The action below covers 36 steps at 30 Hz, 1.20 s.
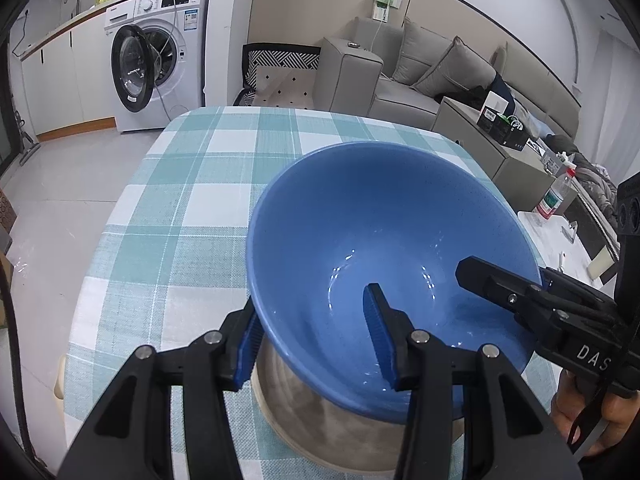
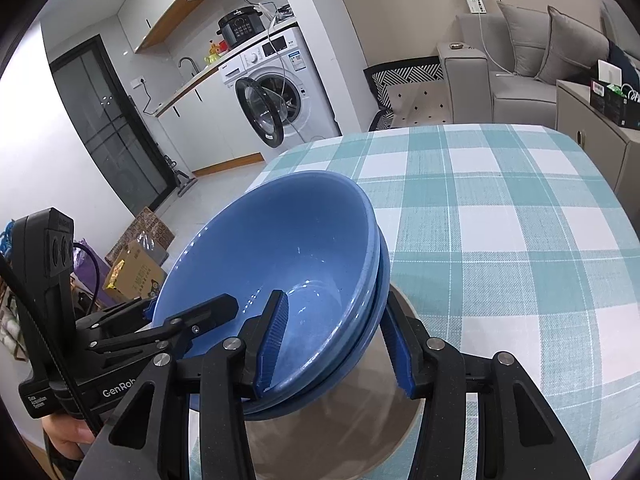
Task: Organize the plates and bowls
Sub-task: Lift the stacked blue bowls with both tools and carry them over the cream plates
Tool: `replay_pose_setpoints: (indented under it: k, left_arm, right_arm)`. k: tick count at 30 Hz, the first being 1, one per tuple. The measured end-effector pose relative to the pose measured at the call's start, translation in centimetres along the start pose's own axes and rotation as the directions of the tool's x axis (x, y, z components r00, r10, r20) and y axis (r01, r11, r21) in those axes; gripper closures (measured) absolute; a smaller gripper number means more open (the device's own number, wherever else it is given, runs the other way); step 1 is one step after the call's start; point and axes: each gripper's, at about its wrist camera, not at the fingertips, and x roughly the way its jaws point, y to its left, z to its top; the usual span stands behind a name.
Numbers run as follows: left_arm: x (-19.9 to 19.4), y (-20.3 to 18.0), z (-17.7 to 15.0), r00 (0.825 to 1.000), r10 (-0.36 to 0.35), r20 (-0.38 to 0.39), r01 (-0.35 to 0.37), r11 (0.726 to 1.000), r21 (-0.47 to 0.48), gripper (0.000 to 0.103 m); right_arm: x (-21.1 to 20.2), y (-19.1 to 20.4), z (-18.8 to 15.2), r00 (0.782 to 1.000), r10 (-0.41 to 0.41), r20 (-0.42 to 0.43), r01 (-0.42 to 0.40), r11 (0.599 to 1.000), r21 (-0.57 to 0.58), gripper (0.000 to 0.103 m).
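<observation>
Blue bowls (image 2: 280, 264), two nested, gripped by two claws over one plate (image 2: 344, 432).

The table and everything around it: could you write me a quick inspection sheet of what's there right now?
Surface: table under a teal-and-white checked tablecloth.
Job's things: two stacked blue bowls, tilted, held over a brown plate.
Clutter: nothing seen on the cloth.
Grippers: left gripper and right gripper each clamp the bowls' rim from opposite sides, one finger inside, one outside.
Cables: a white cord hangs into the washing machine; another runs down from the wall outlet to the sofa.
Surroundings: washing machine with its door open, grey sofa, cardboard boxes on the floor.
</observation>
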Motion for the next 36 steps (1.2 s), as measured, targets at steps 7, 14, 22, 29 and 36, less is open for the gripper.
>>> replay_pose_setpoints:
  k: [7, 14, 22, 29, 36]
  left_arm:
    - [0.2, 0.1, -0.2, 1.0, 0.004, 0.001, -0.004, 1.0, 0.002, 0.056]
    - [0.4, -0.2, -0.2, 1.0, 0.006, -0.002, -0.006, 1.0, 0.01, 0.051]
    - [0.1, -0.1, -0.3, 0.999, 0.029, 0.023, -0.029, 0.999, 0.029, 0.046]
    - [-1.0, 0.1, -0.3, 0.997, 0.039, 0.063, -0.042, 0.998, 0.038, 0.044]
    - [-1.6, 0.5, -0.1, 0.995, 0.044, 0.084, -0.048, 0.998, 0.036, 0.043]
  right_arm:
    - [0.0, 0.2, 0.0, 1.0, -0.014, 0.007, 0.015, 1.0, -0.017, 0.054]
    - [0.0, 0.3, 0.2, 1.0, -0.011, -0.006, 0.011, 0.999, -0.034, 0.054]
    - [0.0, 0.1, 0.4, 1.0, -0.003, -0.005, 0.003, 0.999, -0.046, 0.053]
    - [-0.1, 0.1, 0.3, 1.0, -0.006, -0.001, 0.006, 0.999, -0.053, 0.053]
    - [-0.1, 0.1, 0.4, 1.0, -0.01, -0.005, 0.01, 0.998, -0.056, 0.053]
